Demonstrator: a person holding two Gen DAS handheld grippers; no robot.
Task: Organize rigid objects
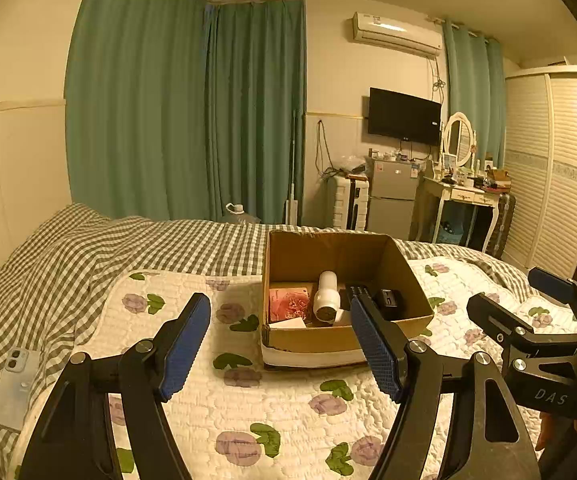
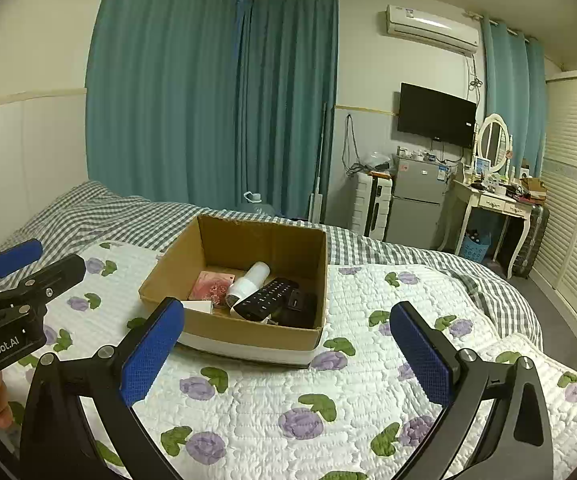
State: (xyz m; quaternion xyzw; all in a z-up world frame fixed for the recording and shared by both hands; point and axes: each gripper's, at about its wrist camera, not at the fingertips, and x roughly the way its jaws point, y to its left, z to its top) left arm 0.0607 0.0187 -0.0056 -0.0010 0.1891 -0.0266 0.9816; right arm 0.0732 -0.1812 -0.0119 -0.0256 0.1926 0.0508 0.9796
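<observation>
An open cardboard box (image 1: 328,252) (image 2: 248,334) sits on the floral quilt. Inside lie a white cylindrical device (image 1: 325,296) (image 2: 247,282), a pink packet (image 1: 288,304) (image 2: 212,286), a black remote (image 2: 266,298) (image 1: 355,291) and a black block (image 1: 388,300) (image 2: 300,302). My left gripper (image 1: 282,344) is open and empty, held above the quilt in front of the box; it also shows at the left of the right wrist view (image 2: 38,260). My right gripper (image 2: 288,348) is open and empty before the box; it shows at the right of the left wrist view (image 1: 520,292).
A phone in a pale case (image 1: 14,388) lies on the checked sheet at the bed's left side. Beyond the bed stand curtains, a small fridge (image 2: 418,204), a dressing table (image 2: 492,200), a wall television and a louvred wardrobe (image 2: 576,200).
</observation>
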